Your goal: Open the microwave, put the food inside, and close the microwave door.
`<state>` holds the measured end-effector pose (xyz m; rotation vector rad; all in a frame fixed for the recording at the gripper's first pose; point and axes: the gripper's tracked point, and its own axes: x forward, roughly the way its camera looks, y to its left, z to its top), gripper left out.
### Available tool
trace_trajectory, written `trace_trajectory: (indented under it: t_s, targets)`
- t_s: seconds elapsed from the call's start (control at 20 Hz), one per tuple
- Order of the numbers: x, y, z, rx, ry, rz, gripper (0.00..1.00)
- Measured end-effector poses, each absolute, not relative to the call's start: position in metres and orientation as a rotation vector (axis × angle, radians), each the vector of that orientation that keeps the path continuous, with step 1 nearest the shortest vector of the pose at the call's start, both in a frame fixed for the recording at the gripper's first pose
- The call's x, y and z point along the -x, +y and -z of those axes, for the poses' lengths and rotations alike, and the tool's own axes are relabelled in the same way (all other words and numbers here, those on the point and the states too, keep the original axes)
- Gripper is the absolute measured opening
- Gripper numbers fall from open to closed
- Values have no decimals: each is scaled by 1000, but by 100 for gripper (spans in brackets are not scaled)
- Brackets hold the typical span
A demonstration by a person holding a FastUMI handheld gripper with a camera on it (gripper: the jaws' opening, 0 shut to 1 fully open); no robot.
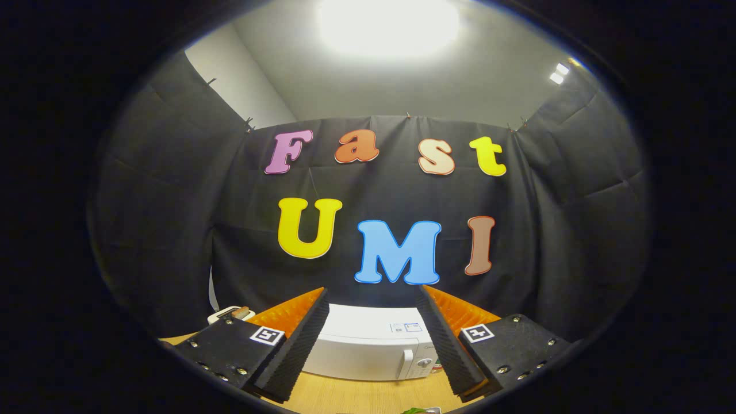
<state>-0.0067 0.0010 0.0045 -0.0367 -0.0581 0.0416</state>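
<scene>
A white microwave [368,345] stands on a wooden table [356,397] against the black cloth wall, seen from above and in front. Its door is shut, with a vertical handle [407,362] and a round knob [424,363] at its right side. My gripper [374,296] hangs high above the table, open wide, with nothing between its fingers. The microwave lies beyond and below the fingertips, framed in the gap between them. A small bit of green food [415,410] shows on the table near the gripper, mostly cut off.
A small white thing with a brown part [230,314] sits on the table left of the microwave, partly behind the left finger. Black cloth walls close in the back and both sides. A bright ceiling lamp [386,23] shines overhead.
</scene>
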Motion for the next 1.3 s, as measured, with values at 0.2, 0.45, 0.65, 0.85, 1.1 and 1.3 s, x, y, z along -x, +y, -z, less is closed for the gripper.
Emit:
trace_trajectory:
  t_s: [0.2,0.45,0.65,0.85,1.1,1.3]
  targets:
    - [23,6,-6,68,-77,-71,97]
    - [40,11,3,65,-82,-99,96]
    - [23,-11,33,19,-48,-62,95]
    - [-13,-28,89,-4,48,-26,95]
    - [-64,-62,157,-20,148,54,95]
    - [-96,-71,207,8,201,73,95]
